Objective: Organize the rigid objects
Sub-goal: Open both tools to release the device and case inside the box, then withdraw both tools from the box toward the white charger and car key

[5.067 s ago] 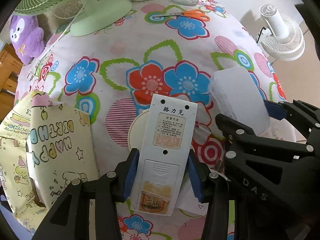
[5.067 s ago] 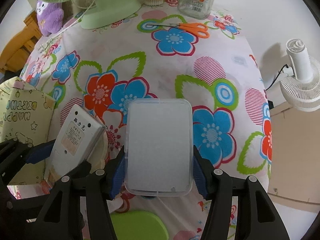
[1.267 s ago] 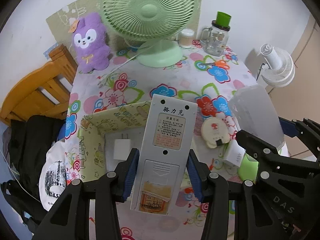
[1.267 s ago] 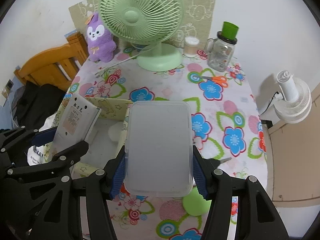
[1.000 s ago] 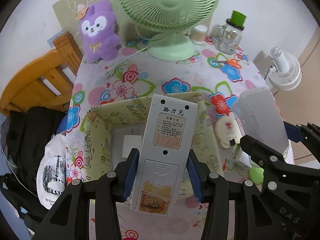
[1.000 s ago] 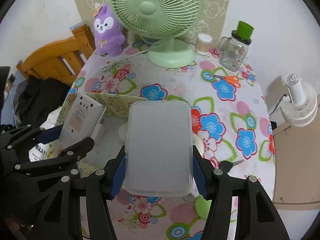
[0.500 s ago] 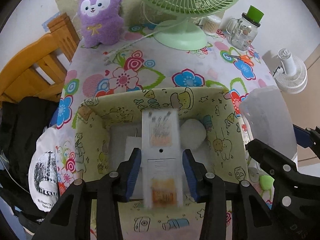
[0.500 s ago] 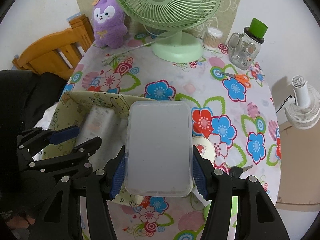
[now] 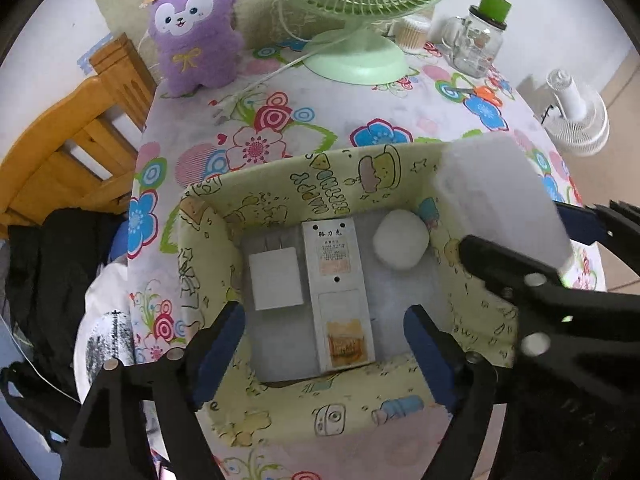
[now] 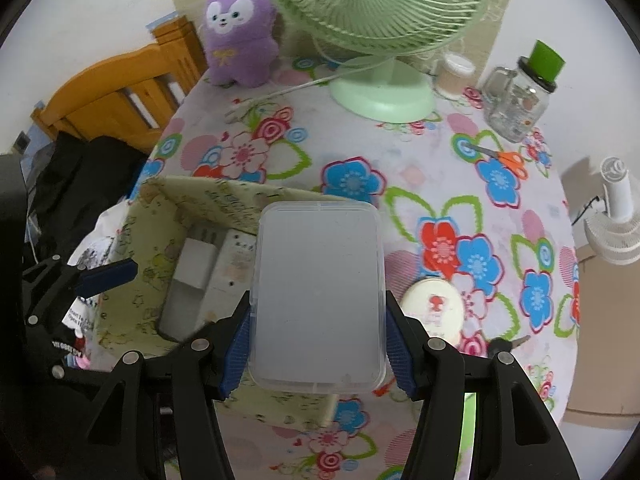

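Observation:
A yellow cartoon-print box [image 9: 328, 196] stands open on the floral table. Inside lie a white remote control [image 9: 338, 292] face down, a white charger [image 9: 275, 278] to its left and a white rounded case [image 9: 400, 245] to its right. My left gripper [image 9: 322, 338] hangs open and empty above the box, over the remote's near end. My right gripper [image 10: 318, 354] is shut on a translucent plastic box [image 10: 318, 300], held above the yellow box's right side; it also shows in the left wrist view [image 9: 500, 200].
A green fan [image 10: 380, 92], a purple plush toy [image 10: 238, 28], a glass jar with a green lid [image 10: 516, 96] and orange scissors [image 10: 504, 158] stand at the back. A round cream tin [image 10: 434, 312] and a key [image 10: 506, 345] lie right of the box. A wooden chair [image 9: 68, 144] is at the left.
My left gripper carried the remote over the yellow box, opened and let it go; the remote now lies in the box. My right gripper moved left with the plastic box.

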Demonstrator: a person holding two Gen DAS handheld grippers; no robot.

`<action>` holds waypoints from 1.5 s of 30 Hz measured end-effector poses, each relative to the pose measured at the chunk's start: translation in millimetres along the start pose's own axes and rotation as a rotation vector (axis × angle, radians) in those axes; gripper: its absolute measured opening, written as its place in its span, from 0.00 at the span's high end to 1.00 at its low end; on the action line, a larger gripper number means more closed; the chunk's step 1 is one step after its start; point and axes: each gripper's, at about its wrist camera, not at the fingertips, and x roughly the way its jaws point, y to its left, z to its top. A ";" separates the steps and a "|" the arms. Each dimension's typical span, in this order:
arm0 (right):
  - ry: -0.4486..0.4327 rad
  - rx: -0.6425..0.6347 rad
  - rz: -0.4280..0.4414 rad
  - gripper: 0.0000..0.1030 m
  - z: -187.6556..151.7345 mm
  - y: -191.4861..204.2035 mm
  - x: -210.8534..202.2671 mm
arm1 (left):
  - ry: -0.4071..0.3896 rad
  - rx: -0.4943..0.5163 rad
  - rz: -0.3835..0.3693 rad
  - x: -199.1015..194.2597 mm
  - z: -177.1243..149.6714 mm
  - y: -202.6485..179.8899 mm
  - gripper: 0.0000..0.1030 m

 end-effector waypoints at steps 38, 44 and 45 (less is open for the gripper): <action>-0.055 0.087 0.041 0.13 -36.8 -30.8 -48.6 | -0.061 0.058 0.035 -38.7 -13.8 -44.1 0.07; -0.072 0.078 0.044 0.12 -39.3 -48.7 -63.0 | -0.083 0.047 0.044 -49.2 -10.4 -63.0 0.07; -0.075 0.073 0.043 0.12 -40.0 -51.9 -65.1 | -0.086 0.044 0.046 -50.6 -10.1 -66.1 0.07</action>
